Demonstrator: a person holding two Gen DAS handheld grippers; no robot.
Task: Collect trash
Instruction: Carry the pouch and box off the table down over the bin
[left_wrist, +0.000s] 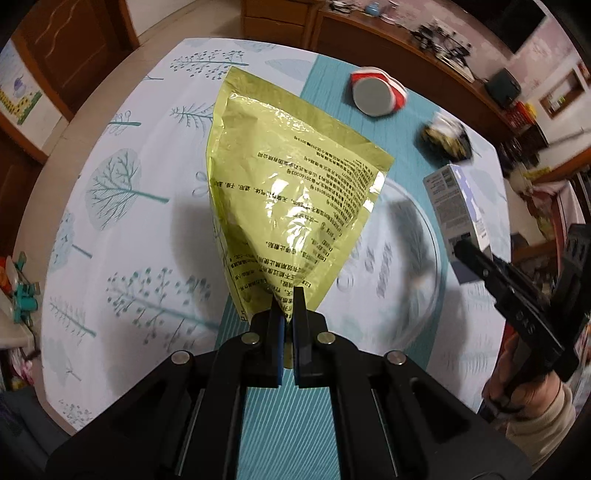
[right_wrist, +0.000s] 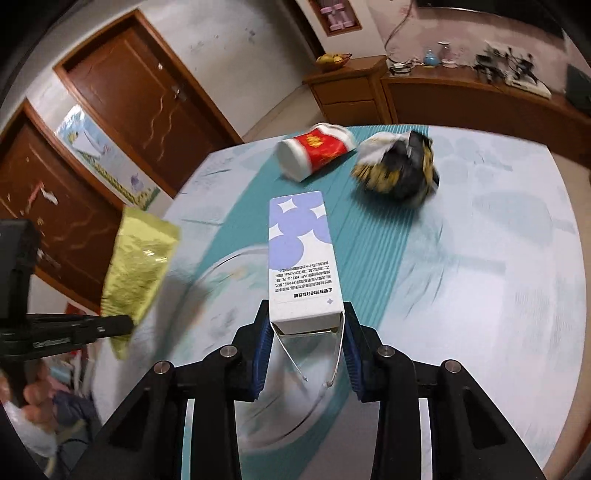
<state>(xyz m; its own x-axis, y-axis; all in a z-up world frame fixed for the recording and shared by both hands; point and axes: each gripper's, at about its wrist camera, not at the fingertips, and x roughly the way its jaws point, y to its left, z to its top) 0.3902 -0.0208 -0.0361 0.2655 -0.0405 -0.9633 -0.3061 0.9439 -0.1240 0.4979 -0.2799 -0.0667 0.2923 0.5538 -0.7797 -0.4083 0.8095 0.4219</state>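
Left wrist: gripper (left_wrist: 288, 295) pinches yellow-green pouch (left_wrist: 291, 177), Chinese print.

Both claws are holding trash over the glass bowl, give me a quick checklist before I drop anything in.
1. Left claw shut on yellow-green pouch: ok.
2. Right claw shut on white and purple carton: ok.
3. Glass bowl below both items: ok.
4. Exact centering over the bowl: cannot tell.
5. Red paper cup and crumpled black wrapper collected: not ok, both lie on the table.
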